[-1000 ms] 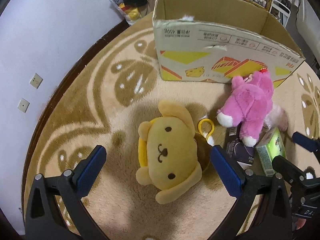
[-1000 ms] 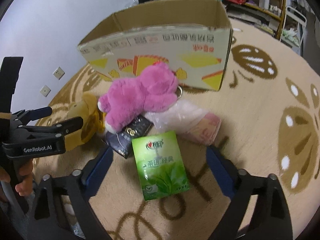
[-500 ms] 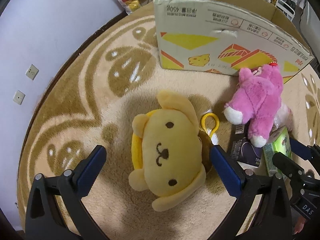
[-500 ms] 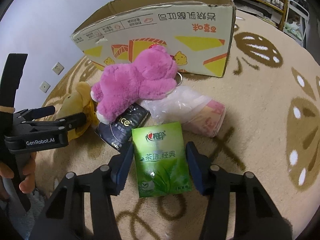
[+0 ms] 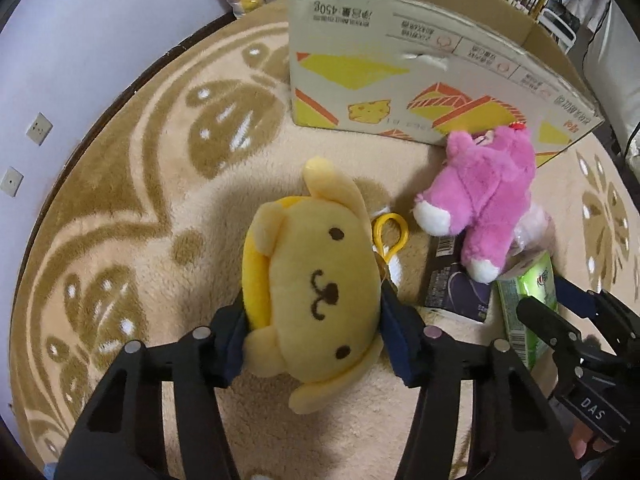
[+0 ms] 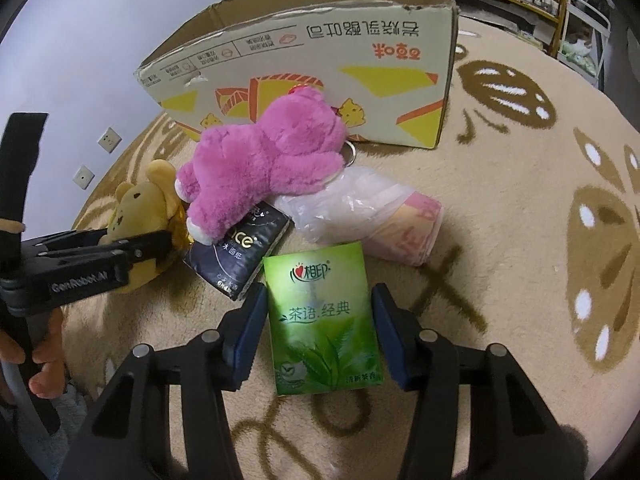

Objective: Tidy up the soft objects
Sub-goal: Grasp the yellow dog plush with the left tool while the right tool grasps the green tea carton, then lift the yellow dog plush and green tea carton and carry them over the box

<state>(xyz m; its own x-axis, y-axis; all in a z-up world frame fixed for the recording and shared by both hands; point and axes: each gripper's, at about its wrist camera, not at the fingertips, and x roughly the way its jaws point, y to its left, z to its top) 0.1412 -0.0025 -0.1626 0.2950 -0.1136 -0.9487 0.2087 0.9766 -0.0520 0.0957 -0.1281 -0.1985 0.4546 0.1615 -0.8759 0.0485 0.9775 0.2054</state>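
Observation:
A yellow plush dog (image 5: 316,272) lies face up on the carpet. My left gripper (image 5: 316,336) is closing on it, and the blue pads press into both its sides. A green tissue pack (image 6: 320,320) lies flat between the pads of my right gripper (image 6: 318,328), which touch its two long edges. A pink plush bear (image 6: 272,160) lies just beyond, on top of a black tissue pack (image 6: 240,248). An open cardboard box (image 6: 320,60) stands behind the bear.
A plastic-wrapped pink roll (image 6: 376,216) lies right of the bear. The yellow dog carries a yellow clip ring (image 5: 390,232). A round beige carpet (image 5: 160,240) ends at a wall with sockets (image 5: 38,134) on the left. Shelves (image 6: 552,4) stand at the back right.
The left jaws, wide apart around the yellow dog, have come in onto its sides. The right jaws have drawn in from wide onto the green pack. Both grippers have sunk slightly.

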